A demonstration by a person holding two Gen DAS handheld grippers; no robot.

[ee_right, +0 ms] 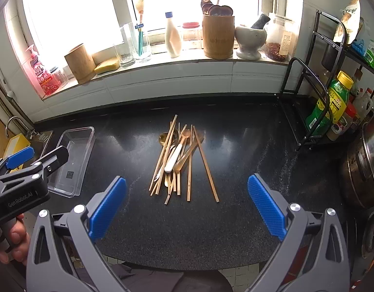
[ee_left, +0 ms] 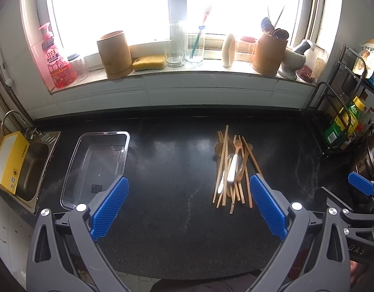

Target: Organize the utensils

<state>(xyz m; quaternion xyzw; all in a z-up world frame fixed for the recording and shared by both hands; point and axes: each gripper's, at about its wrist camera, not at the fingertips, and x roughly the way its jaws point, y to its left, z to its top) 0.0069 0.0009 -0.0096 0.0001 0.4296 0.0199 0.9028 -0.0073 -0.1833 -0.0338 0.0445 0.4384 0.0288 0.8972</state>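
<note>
Utensil pile [ee_right: 179, 158] ahead of right claw [ee_right: 187, 206], untouched; both claws wide, empty.

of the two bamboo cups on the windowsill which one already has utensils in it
The right-hand bamboo holder, beside the stone mortar: spoons and chopsticks stick out of it. The left bamboo holder, by the yellow sponge, shows none.

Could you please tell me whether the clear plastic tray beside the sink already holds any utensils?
Empty: through the clear plastic tray only its bare bottom and a small dark label show. The utensil pile lies apart on the countertop.
</note>
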